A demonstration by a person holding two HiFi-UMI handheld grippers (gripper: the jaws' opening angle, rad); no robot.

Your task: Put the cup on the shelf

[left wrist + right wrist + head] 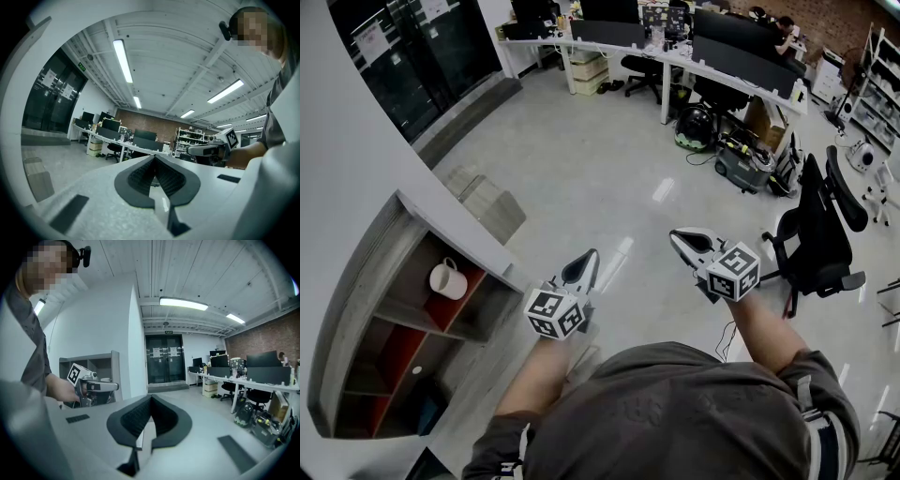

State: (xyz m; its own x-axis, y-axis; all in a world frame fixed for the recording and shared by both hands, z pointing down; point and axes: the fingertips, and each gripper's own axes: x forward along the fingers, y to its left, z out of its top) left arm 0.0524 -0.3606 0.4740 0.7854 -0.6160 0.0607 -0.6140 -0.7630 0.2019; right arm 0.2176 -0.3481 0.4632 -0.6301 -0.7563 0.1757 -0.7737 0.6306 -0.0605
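One white cup (447, 278) sits in the single shelf's (358, 281) upper compartment, well left of the fingers. Two grippers, left gripper (588, 259) and right gripper (679, 239), both have their fingers clenched together, empty.

The floor (609, 178) ahead of the left tool (584, 265) and the right tool (686, 242) lies open as far as the far desk row (675, 56), and the gap between the two tools is free. To the left, the shelf (412, 319) stands against the white wall (347, 159). The white cup (447, 278) takes part of its upper compartment, leaving room to the cup's right. A low grey box (492, 206) sits on the floor just beyond the shelf. A black office chair (820, 230) blocks the right side.
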